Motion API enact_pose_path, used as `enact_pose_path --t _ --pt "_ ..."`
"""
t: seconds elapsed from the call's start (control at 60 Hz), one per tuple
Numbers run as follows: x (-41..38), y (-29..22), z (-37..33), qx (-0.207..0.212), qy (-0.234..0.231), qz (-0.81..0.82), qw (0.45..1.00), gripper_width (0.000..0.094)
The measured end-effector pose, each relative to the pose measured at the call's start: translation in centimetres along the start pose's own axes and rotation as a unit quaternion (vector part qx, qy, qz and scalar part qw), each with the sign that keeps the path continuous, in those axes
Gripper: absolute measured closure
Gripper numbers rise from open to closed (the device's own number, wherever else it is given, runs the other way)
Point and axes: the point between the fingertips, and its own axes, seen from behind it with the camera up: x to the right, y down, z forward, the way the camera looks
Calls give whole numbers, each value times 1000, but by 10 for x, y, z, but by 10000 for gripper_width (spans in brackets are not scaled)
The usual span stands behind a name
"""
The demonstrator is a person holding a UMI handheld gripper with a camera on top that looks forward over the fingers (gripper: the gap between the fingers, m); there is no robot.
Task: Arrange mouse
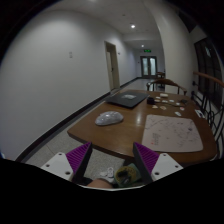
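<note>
White corridor walls run away ahead of you to a set of glazed double doors (149, 66), with a brown door (113, 66) in the wall short of them and ceiling lights above. Your landmark is the wooden table (130, 135), which fills the near middle of the scene and stretches away toward the doors.

You hold the gripper (112, 157) low at the table's near edge, fingers pointing along its length. The jaws stand apart, the purple pads (80, 155) facing each other across a wide gap, and nothing is pressed between them. In that gap, down below the near table edge, you can make out some small pale and dark clutter (118, 176), too indistinct to name.

The mouse (109, 118), grey and rounded, rests on the table's near half, toward its corridor-wall side. It lies beyond your fingers, well ahead of the tips and apart from them, roughly in line with the gap but nearer the purple pad on that same side.

Beside the mouse, on the table's other half, lies a white printed sheet (172, 132). Farther along the table from the mouse sits a closed dark laptop (127, 100), and past it a scatter of small objects (165, 101) at the far end, too small to identify.
</note>
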Motion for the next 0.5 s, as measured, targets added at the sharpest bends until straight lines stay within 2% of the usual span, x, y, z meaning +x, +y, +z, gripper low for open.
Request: enact_pose_path --t 0.117,0.2,0.217,0.25,0.5 --pt "-14 9 13 -17 -23 -11 1000 102" --pt "-31 27 28 -60 -45 -16 997 92" --pt "-31 26 29 -60 -44 -20 997 81" --pt "-21 21 34 -46 -42 -34 997 116" --pt "-2 12 55 -86 7 -26 996 113"
